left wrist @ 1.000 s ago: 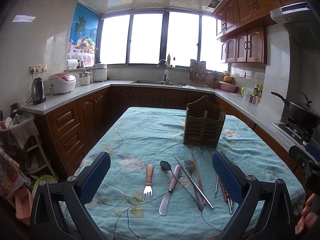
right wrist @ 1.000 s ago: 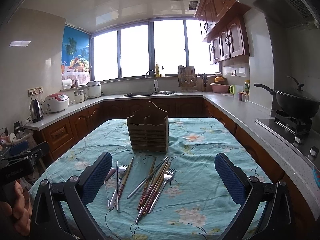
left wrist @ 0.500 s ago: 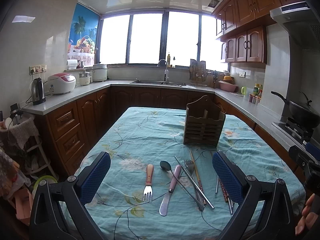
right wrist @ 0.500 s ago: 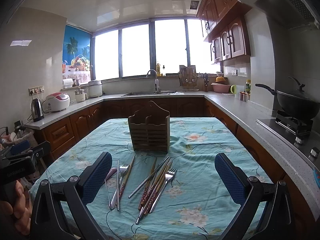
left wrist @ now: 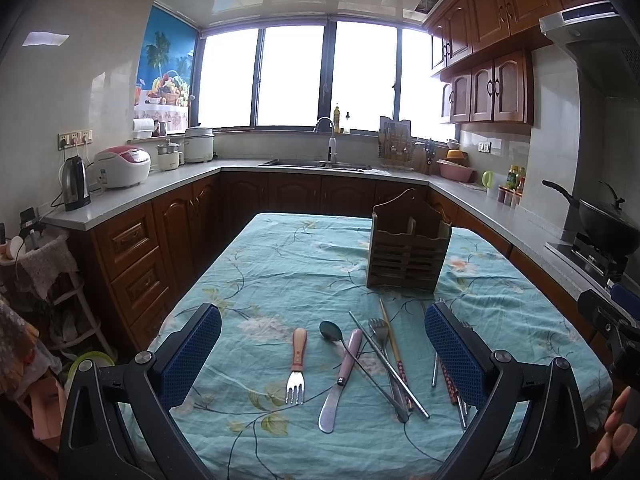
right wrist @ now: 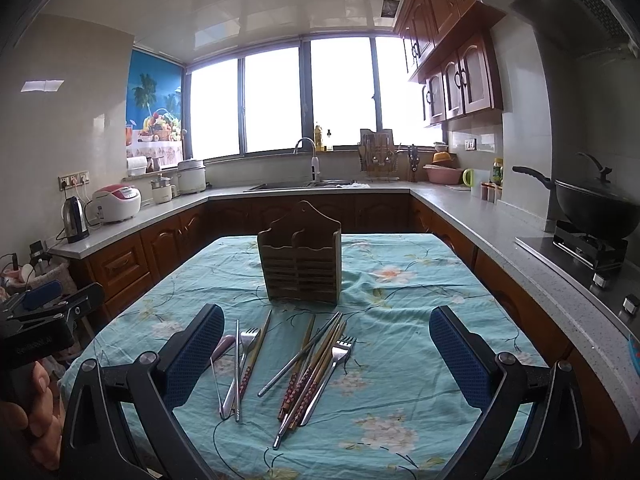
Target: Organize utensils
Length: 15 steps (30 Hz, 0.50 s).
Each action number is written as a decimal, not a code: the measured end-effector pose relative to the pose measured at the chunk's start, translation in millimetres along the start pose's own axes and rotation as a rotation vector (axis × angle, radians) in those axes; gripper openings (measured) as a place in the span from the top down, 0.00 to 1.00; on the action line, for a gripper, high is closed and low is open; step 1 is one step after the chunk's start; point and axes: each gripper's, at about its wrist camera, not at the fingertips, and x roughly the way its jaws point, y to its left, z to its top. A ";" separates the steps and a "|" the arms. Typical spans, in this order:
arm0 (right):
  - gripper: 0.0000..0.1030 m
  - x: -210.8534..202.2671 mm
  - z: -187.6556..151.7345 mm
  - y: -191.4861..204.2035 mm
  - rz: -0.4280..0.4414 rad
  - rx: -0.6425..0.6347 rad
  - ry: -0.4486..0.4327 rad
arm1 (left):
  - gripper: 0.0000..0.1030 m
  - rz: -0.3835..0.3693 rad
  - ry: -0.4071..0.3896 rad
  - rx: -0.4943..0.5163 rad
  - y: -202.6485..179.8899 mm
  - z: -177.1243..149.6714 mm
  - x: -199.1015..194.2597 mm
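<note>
Both hand-held grippers hover level, jaws spread wide and gripping nothing. The left gripper (left wrist: 322,354) points toward 12 o'clock, as does the right gripper (right wrist: 326,356). A person's hand (right wrist: 28,412) grips the left tool's handle at 8 o'clock.

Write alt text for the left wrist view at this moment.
The open left gripper hovers over a floral teal tablecloth where utensils lie loose: a wooden-handled fork, a pink-handled butter knife, a spoon and crossed chopsticks. An empty wooden utensil holder stands behind them, in a kitchen with bright windows.
</note>
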 end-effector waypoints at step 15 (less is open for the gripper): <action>0.00 16.4 -2.7 -0.9 0.009 0.006 0.039 | 0.01 -0.037 0.076 -0.021 7.1 3.2 24.8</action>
